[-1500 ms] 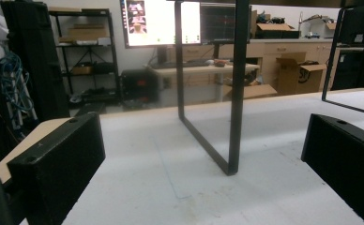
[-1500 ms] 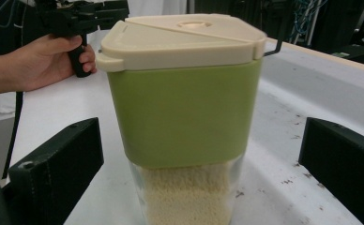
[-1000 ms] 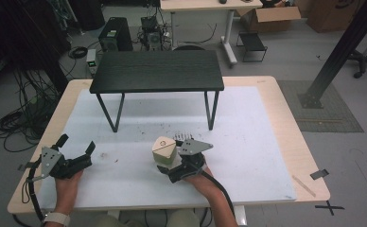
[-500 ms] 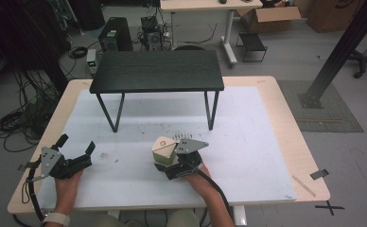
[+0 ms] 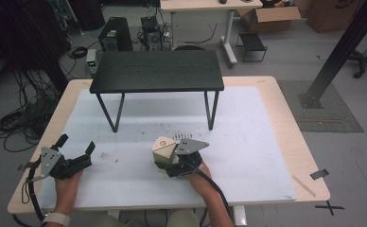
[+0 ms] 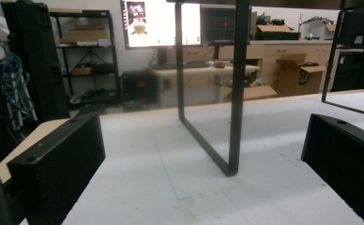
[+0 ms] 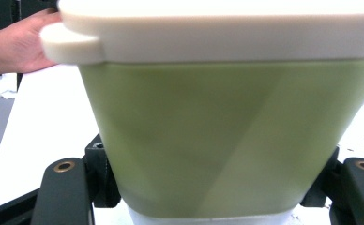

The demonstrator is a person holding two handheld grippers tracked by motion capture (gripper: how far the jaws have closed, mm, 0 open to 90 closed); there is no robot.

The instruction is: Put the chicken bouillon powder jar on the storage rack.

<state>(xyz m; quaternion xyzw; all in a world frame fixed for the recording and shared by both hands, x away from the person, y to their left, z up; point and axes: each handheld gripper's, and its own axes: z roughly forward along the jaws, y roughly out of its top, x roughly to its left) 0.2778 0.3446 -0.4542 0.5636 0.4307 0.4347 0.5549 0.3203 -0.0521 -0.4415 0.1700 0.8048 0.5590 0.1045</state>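
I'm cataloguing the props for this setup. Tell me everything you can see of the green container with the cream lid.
The container has a pale green, smooth, plastic-looking body that tapers toward a whitish base, under a thick cream lid with a small tab at one corner. The lid is on. It stands upright near the front of the white table surface, before the small black table. The right gripper, whose jaws have just been closing, clamps its lower body from both sides. From above the lid looks squarish with a small red mark.

Green container point(image 7: 227, 136) with cream lid point(image 7: 217, 28) blurred at close range, cropped by the top and right edges. Right claw point(image 7: 213, 187) mostly hidden behind its walls. Left claw point(image 6: 208, 173) cut off below. Lid marking point(image 5: 163, 144) too small to read.
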